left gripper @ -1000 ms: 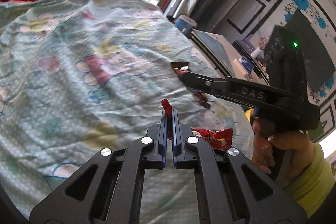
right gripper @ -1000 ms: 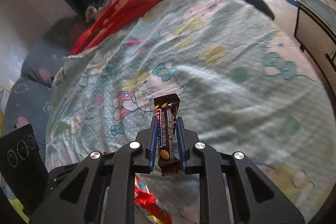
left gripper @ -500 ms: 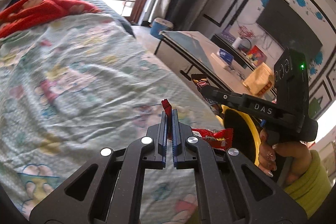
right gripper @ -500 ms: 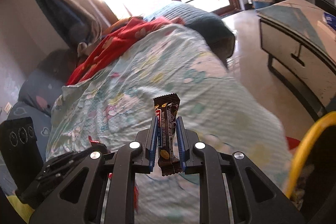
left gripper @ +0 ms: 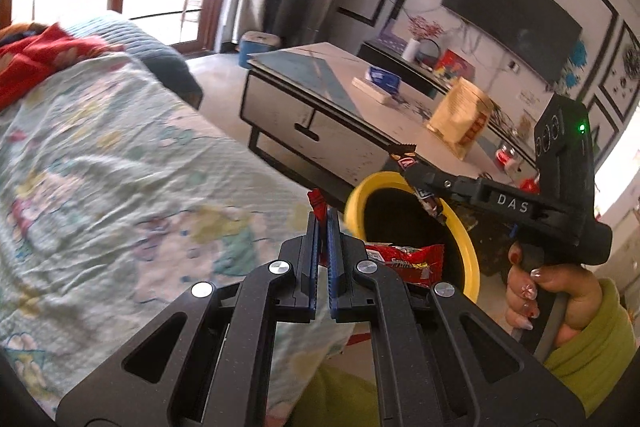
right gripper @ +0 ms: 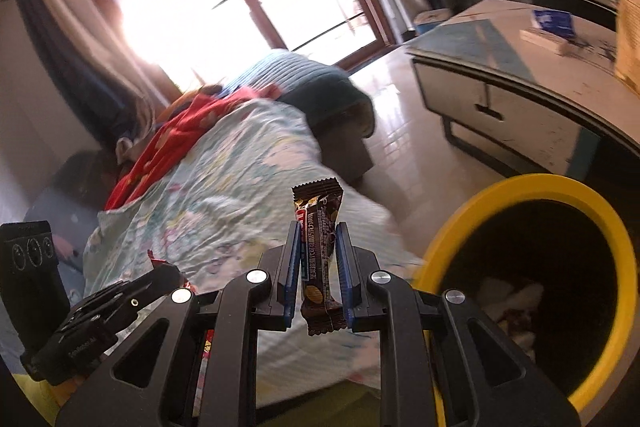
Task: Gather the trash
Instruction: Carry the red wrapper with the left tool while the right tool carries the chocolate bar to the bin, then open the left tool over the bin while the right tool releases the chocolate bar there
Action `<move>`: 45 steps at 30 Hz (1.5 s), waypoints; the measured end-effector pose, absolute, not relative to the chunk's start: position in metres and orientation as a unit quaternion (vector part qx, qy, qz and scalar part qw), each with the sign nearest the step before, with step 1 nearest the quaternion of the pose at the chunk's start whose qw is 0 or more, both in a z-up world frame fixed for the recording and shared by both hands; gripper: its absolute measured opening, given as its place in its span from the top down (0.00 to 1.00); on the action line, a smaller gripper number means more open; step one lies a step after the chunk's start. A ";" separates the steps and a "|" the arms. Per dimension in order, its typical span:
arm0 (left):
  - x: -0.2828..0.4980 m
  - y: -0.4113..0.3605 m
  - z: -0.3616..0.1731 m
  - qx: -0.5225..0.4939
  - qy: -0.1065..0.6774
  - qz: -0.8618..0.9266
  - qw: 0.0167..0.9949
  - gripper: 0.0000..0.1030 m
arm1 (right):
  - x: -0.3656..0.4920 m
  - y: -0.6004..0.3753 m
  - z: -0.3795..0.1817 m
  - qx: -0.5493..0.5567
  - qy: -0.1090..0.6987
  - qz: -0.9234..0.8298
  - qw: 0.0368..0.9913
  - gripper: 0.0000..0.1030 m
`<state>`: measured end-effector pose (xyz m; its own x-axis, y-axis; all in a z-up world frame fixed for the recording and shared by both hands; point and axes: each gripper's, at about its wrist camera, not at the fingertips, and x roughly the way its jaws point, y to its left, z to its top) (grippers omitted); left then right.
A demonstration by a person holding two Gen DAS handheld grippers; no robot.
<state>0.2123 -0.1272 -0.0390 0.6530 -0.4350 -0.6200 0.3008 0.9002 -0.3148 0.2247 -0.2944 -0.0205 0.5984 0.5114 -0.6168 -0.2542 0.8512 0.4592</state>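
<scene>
My left gripper (left gripper: 322, 227) is shut on a red snack wrapper (left gripper: 404, 261) that hangs out to the right of its fingers. My right gripper (right gripper: 318, 239) is shut on a dark brown candy bar wrapper (right gripper: 319, 251), held upright. In the left wrist view the right gripper (left gripper: 416, 169) holds that wrapper over the rim of a yellow-rimmed black trash bin (left gripper: 468, 247). The bin (right gripper: 600, 211) stands just right of the right gripper, with crumpled trash inside. The left gripper (right gripper: 160, 273) shows at the lower left of the right wrist view.
A bed with a pale cartoon-print cover (left gripper: 100, 155) fills the left, with a red blanket (right gripper: 176, 135) at its far end. A white low table with a drawer (left gripper: 320, 115) stands behind the bin, carrying a paper bag (left gripper: 460, 119) and boxes. Tiled floor (right gripper: 400, 107) lies between.
Both grippers have swung right, away from the bed, toward the trash bin. The bin has come into fuller view and closer. Both wrappers stay gripped.
</scene>
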 end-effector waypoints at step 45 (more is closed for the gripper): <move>0.217 -0.261 -0.068 0.011 0.377 -0.286 0.881 0.14 | 0.136 -0.468 -0.050 0.235 0.350 0.014 0.907 0.26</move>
<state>0.2174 -0.2607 -0.0676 0.5513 -0.4960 -0.6709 0.5122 0.8359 -0.1972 0.1357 -0.4685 -0.0503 0.7544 0.1901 -0.6283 0.1392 0.8891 0.4361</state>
